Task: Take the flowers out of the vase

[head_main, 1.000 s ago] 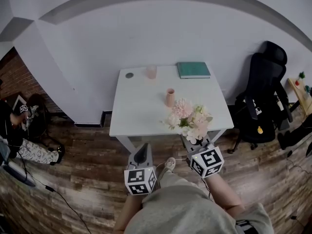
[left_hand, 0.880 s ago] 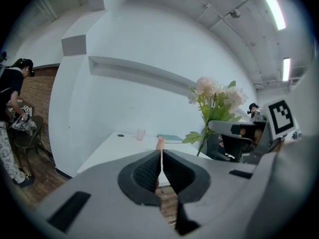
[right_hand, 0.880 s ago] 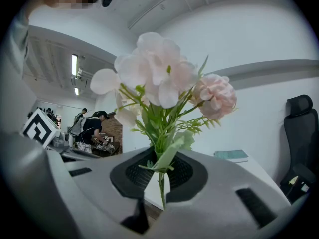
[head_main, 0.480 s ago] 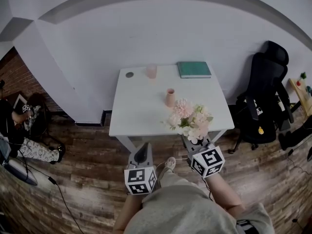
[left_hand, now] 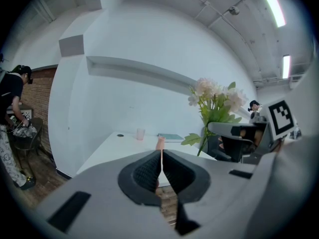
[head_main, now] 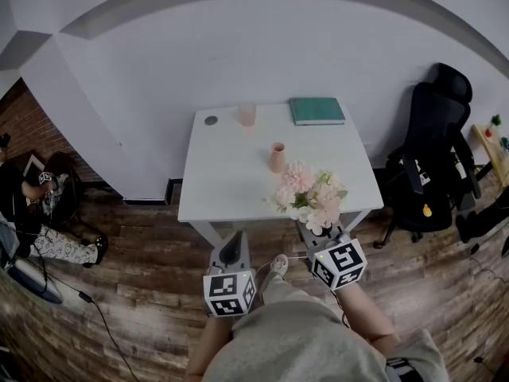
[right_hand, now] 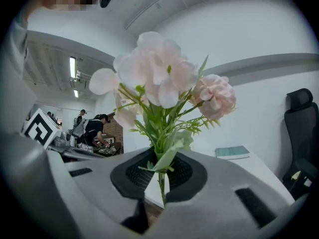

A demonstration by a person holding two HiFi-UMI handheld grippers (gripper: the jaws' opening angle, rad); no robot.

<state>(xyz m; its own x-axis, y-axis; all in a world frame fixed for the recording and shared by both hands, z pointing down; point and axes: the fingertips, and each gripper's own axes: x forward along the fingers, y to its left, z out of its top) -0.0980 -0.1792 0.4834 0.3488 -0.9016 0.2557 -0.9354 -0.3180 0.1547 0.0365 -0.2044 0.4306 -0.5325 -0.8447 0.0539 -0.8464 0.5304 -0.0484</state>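
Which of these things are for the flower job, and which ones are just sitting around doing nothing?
For the job:
- flowers, held by the right gripper
- pink vase, standing empty on the table

Just lying about:
- cup
- green book
- black chair

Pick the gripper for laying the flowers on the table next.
Right, I'd say. The right gripper is shut on the stems of the flowers, clear of the vase and over the near edge of the table. The left gripper is shut and empty, short of the table.
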